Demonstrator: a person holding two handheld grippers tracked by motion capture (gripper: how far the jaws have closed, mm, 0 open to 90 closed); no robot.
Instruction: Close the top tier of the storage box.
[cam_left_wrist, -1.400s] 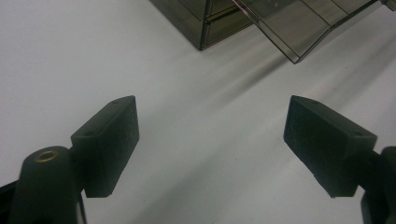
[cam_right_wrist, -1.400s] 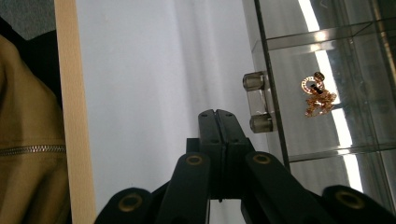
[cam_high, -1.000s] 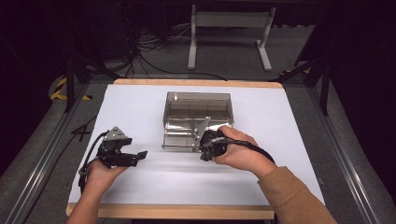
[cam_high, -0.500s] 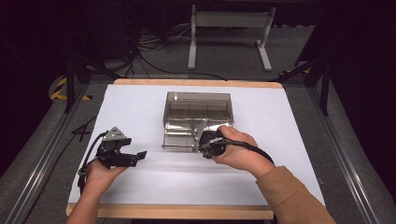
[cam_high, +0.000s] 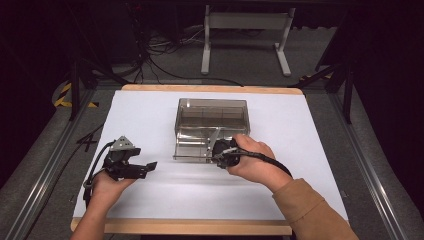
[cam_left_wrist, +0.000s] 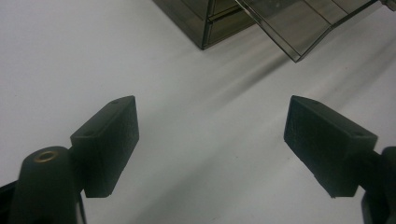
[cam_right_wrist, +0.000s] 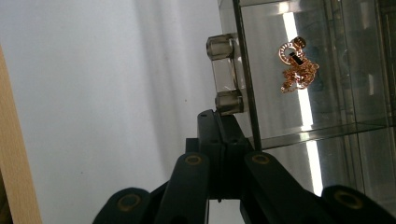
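A smoky clear drawer box (cam_high: 212, 112) stands mid-table with one drawer (cam_high: 192, 147) pulled out toward me. My right gripper (cam_high: 218, 152) is at the drawer's front, jaws pressed together. In the right gripper view its shut tips (cam_right_wrist: 219, 119) touch the lower end of the clear drawer handle (cam_right_wrist: 225, 74), with nothing visible between them. A rose-gold chain (cam_right_wrist: 296, 67) lies inside the drawer. My left gripper (cam_high: 149, 167) rests on the white table left of the box, open. Its jaws (cam_left_wrist: 210, 144) stand wide apart over bare table, with the box (cam_left_wrist: 205, 21) and drawer (cam_left_wrist: 303, 23) beyond.
The white table top (cam_high: 300, 130) has a wooden front edge (cam_high: 180, 226). Metal rails run along both sides, and cables and a stand's legs (cam_high: 245, 35) lie on the floor behind. A cable trails from each gripper.
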